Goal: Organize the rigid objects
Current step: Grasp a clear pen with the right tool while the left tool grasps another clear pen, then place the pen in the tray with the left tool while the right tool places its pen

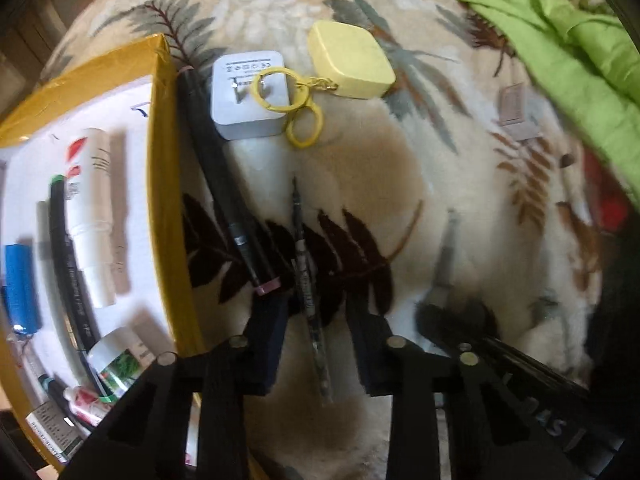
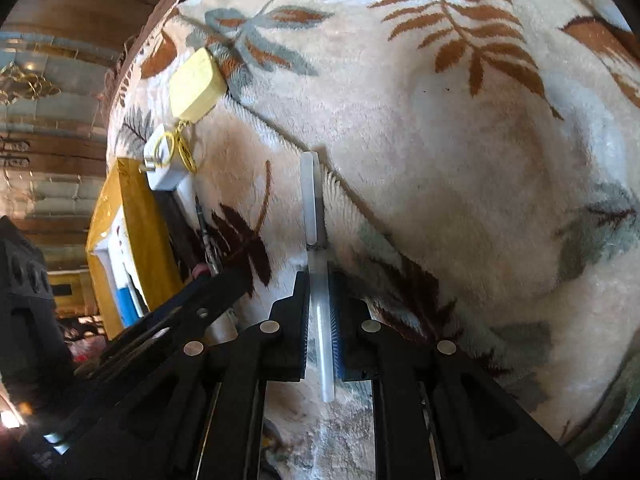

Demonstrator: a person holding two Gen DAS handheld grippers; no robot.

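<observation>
A thin pen (image 1: 308,280) lies between the left gripper's (image 1: 318,344) spread fingers (image 1: 266,344).

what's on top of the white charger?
A yellow key ring lies across the white charger, around its prongs, chained to the yellow case beside it. The charger rests on the blanket; anything beneath it is hidden.

Blanket (image 1: 400,184): cream plush with a fern-leaf pattern in dark brown, rust and grey-blue. Box (image 1: 160,184): mustard-yellow walls, white interior. Charger (image 1: 248,96): white — grey printed markings on its face. Case (image 1: 352,60): pale yellow, with bright yellow key rings (image 1: 296,108) on a gold chain. Marker (image 1: 224,184): black with a pink end cap. Pencil (image 1: 306,276): black with pale speckled print. Cloth (image 1: 568,48): lime green. Tube (image 2: 316,240): translucent white. Both grippers — left gripper (image 1: 316,340), right gripper (image 2: 320,320) — black.
</observation>
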